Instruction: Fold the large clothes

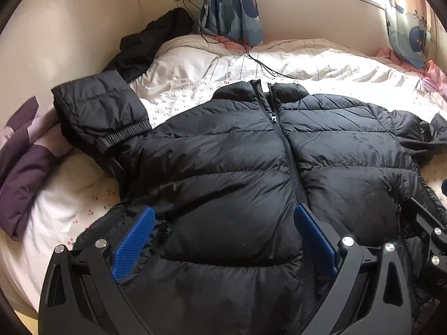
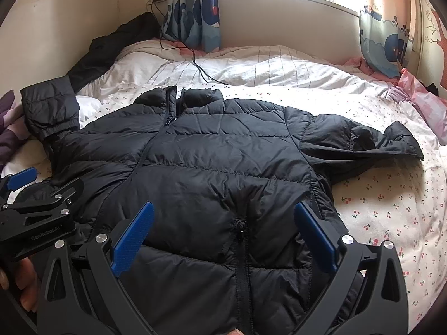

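Both grippers, L (image 1: 223,234) & R (image 2: 225,230), gape; one jacket (image 2: 212,173); two sleeves.

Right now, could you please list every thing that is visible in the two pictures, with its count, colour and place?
jacket: 1, black, flat on the bed, front up, zipped
second dark garment: 1, black, bunched at the far left by the wall
bed sheet: 1, white with small cherries, under the jacket
blanket: 1, purple, left edge of the bed
curtains: 2, blue pattern, by the window
cable: 1, black, from the wall socket onto the bed
pink cloth: 1, far right
left tool: 1, black with blue pads, open over the jacket hem
right tool: 1, same, open over the hem
hand: 1, partly seen, lower left
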